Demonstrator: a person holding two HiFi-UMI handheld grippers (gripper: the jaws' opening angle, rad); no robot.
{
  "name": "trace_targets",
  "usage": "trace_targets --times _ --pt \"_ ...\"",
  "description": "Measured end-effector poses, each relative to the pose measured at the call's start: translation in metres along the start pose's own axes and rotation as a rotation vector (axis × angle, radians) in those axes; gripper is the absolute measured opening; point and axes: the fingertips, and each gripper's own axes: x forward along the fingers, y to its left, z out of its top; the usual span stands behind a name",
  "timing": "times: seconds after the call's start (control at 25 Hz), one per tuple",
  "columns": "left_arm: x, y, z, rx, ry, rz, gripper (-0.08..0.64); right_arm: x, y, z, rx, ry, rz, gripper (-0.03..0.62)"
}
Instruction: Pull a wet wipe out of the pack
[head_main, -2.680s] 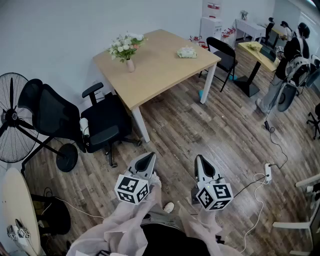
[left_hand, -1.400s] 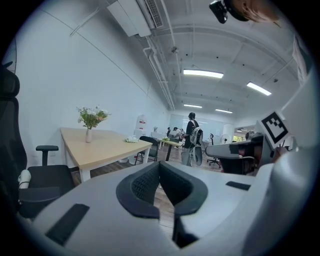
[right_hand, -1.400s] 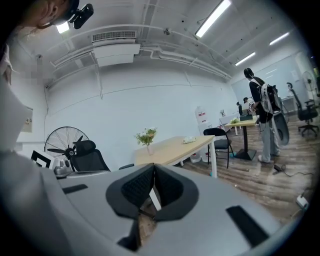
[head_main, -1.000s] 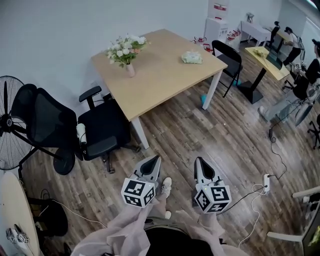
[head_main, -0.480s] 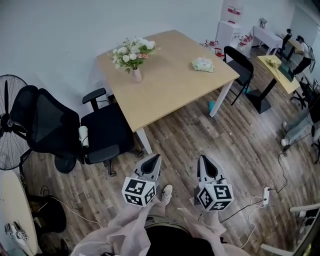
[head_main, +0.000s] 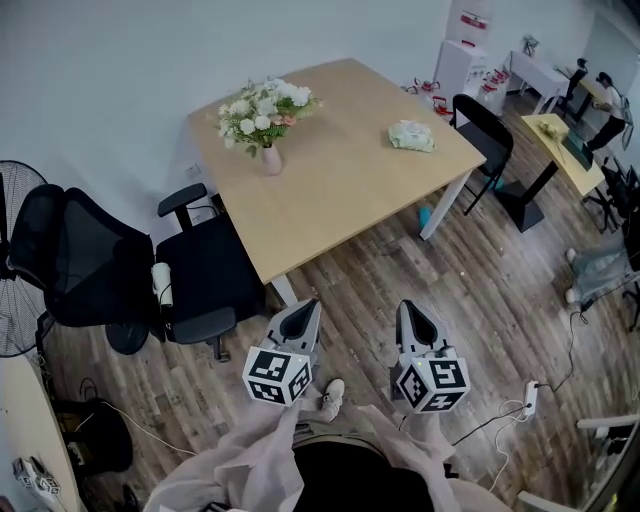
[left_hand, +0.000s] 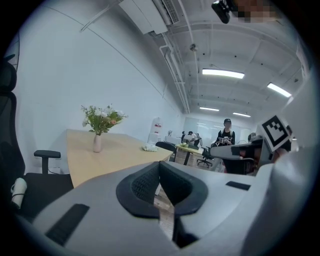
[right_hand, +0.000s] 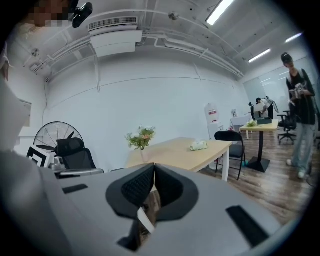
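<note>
— Left gripper (head_main: 306, 310) and right gripper (head_main: 411, 308) hover above the floor, both sets of fingers pressed together, nothing between them.

— The wipe pack (head_main: 412, 136) sits well apart, near the bench's (head_main: 330, 190) far right edge. It looks soft and light and will likely slide: pin it, then pinch the wipe at its top opening.

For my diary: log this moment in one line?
left tool: shut | right tool: shut | pale green wet wipe pack: untouched on light wooden table
</note>
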Motion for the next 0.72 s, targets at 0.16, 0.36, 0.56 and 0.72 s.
trace_targets --times 0.16,0.36,0.56,0.72 --pt "0.022 0.007 0.009 0.002 -0.015 -0.019 0.011 0.02 -0.01 0.009 -0.01 -0.011 -0.015 0.012" --pt "0.041 0.012 0.01 -0.004 -0.013 -0.041 0.011 0.037 -0.018 0.007 -0.006 -0.005 -0.021 0.012" --pt "0.053 0.012 0.008 -0.01 0.005 -0.055 0.011 0.046 -0.027 0.004 0.009 0.014 -0.031 0.012" --pt "0.066 0.013 0.009 -0.02 0.008 -0.053 0.011 0.056 -0.036 0.005 0.011 0.023 -0.025 0.012"
